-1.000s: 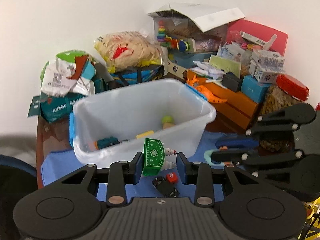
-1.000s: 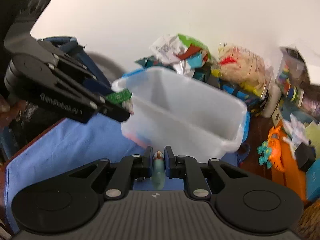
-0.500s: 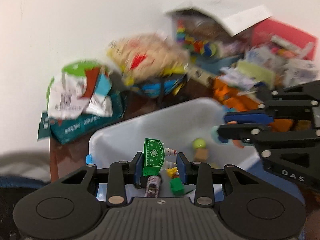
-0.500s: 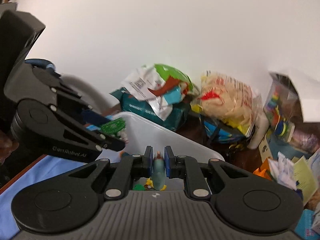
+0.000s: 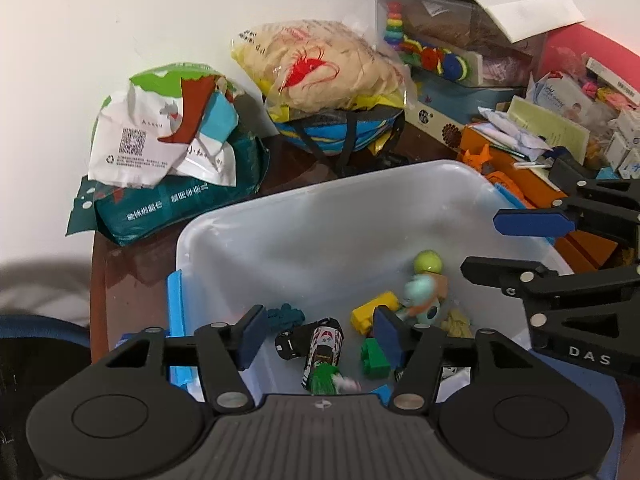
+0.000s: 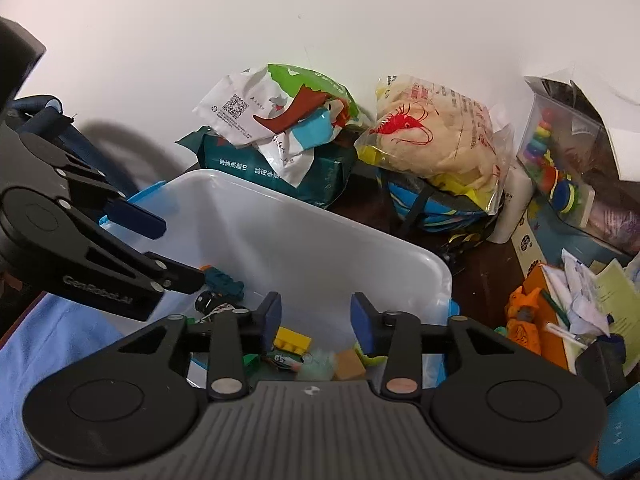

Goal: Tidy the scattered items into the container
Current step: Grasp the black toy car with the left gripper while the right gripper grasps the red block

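Both tools hang over the translucent white plastic container with blue latches (image 5: 224,240), which I take as the landmark. The left tool (image 5: 316,332) has its jaws opening with nothing between the pads; a blurred green toy (image 5: 322,378) lies below them inside the container, beside a white toy car (image 5: 326,346). The right tool (image 6: 314,316) is also opening, empty, above a yellow plastic brick (image 6: 292,338) and a blurred pale teal toy (image 6: 320,362) on the container's floor.

Under the container a blue cloth (image 6: 48,344) covers the dark brown wooden surface (image 5: 120,256). Behind the container sit a teal packet topped with a crumpled white wrapper (image 5: 168,160) and a clear bag of pale crackers printed with a red prawn (image 5: 320,68). To the container's right is an orange box (image 6: 552,332) under loose papers. A bare white wall (image 6: 280,12) stands behind everything.
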The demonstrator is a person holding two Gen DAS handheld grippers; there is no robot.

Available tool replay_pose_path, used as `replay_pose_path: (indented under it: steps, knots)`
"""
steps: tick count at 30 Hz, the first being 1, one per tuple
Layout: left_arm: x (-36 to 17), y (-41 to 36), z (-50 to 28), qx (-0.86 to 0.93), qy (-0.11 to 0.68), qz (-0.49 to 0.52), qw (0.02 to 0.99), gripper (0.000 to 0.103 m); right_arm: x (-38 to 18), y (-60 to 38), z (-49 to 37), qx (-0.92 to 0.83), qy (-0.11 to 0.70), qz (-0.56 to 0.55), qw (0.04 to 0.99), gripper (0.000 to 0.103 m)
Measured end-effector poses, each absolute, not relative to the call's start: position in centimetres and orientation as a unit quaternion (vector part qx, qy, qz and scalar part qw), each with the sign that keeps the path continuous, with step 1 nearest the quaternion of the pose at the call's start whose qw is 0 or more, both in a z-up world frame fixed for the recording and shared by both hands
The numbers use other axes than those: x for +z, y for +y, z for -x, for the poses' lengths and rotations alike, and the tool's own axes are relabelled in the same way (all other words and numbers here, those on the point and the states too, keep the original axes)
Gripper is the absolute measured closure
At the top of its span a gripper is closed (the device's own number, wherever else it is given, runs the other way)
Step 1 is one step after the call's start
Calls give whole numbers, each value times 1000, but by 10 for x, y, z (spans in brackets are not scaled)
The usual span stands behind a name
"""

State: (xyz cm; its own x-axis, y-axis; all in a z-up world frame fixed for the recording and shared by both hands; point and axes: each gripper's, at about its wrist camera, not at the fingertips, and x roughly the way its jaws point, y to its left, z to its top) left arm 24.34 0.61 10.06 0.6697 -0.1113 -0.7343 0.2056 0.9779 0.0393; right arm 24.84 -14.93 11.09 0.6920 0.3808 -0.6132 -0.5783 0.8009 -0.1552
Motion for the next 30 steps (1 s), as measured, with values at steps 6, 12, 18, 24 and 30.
replay_pose_path:
  steps: [6, 12, 18, 24, 30]
  knots:
    - [115, 6, -208, -95, 369, -52, 923, 39, 123, -154, -226, 265, 266, 168, 912, 48]
    - [116, 7, -159, -113, 342, -34, 932, 31, 140, -178, -181, 303, 234, 149, 912, 45]
    - [67, -7, -143, -127, 402, -17, 906, 31, 107, -187, -161, 318, 285, 157, 890, 47]
    - [16, -35, -158, -102, 450, 11, 887, 32, 71, -200, -161, 297, 336, 139, 883, 48]
    - [-9, -56, -177, -92, 465, 13, 880, 52, 56, -212, -167, 280, 342, 128, 888, 47]
